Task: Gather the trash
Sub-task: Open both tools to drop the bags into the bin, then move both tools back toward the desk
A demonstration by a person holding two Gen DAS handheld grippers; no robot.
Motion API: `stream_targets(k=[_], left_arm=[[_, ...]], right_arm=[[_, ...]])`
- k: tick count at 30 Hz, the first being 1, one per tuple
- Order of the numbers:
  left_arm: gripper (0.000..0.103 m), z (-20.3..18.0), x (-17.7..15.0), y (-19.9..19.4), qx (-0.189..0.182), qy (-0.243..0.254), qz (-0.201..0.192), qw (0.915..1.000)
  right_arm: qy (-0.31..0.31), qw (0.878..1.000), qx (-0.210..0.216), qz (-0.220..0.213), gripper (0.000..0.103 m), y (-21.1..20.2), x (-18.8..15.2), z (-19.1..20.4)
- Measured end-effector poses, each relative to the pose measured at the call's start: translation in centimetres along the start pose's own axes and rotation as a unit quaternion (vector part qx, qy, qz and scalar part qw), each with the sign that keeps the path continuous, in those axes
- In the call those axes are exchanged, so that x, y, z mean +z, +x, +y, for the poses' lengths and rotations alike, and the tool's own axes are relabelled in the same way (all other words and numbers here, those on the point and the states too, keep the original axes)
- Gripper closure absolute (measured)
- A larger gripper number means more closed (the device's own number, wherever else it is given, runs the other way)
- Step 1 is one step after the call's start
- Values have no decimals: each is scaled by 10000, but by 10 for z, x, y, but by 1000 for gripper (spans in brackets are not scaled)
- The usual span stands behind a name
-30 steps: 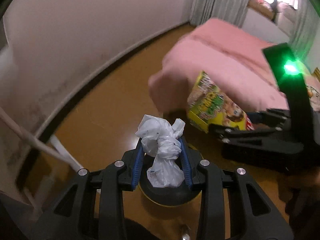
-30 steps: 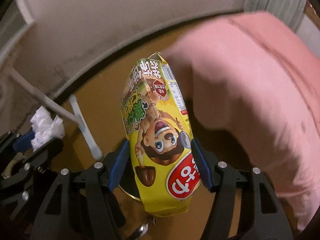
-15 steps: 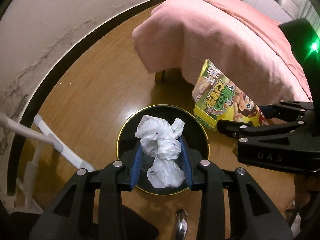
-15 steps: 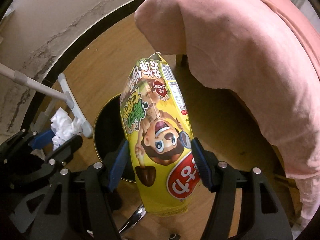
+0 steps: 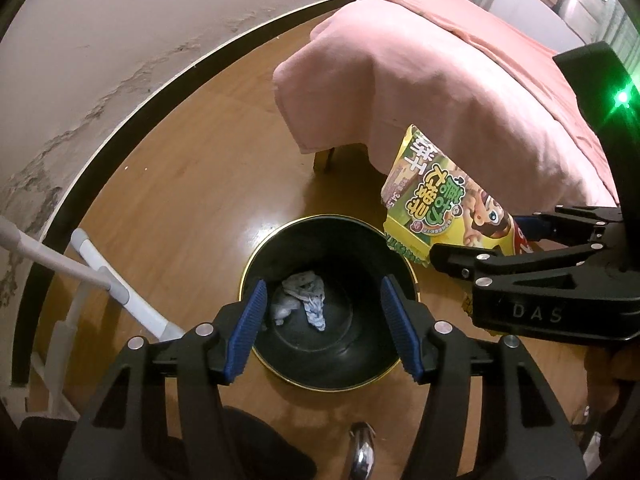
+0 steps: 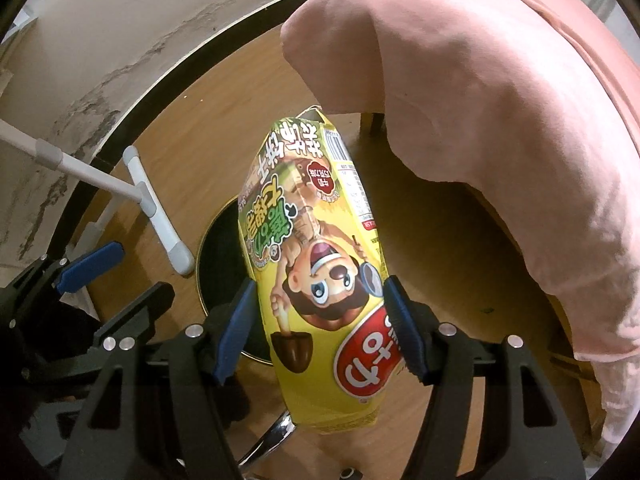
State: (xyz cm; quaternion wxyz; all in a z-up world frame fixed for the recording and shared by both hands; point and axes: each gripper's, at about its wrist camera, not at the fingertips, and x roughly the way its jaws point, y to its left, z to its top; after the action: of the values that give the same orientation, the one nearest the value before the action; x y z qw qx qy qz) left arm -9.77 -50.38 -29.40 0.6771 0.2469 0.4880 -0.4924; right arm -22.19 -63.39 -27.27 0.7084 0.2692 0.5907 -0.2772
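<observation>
Dropped, the crumpled tissue (image 5: 301,307) lies in the bin (image 5: 256,256); left claw (image 5: 322,326) just opened, empty; right claw (image 6: 318,328) clamps the snack bag (image 6: 316,264).

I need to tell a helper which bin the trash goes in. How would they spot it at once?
Start at the bed with the pink cover; on the wooden floor in front of its near corner stands the bin. It is a round black container with a thin gold rim, open-topped, with a crumpled white wad lying at its bottom.
</observation>
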Motion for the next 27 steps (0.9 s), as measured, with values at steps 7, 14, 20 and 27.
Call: stream_targets(k=[7, 14, 20, 27], left_arm=[[34, 9, 0, -14, 67, -158, -166, 9997], [32, 16, 9, -40, 44, -448, -415, 9981], [23, 7, 23, -114, 167, -261, -984, 9947], [11, 57, 12, -242, 535, -647, -1584, 9838]], right_arm=[[41, 9999, 109, -39, 27, -4, 4, -4], [87, 9997, 70, -218, 26, -26, 8, -2], [46, 9963, 48, -862, 25, -88, 21, 11], [-765, 9802, 314, -1802, 19, -177, 23, 96]])
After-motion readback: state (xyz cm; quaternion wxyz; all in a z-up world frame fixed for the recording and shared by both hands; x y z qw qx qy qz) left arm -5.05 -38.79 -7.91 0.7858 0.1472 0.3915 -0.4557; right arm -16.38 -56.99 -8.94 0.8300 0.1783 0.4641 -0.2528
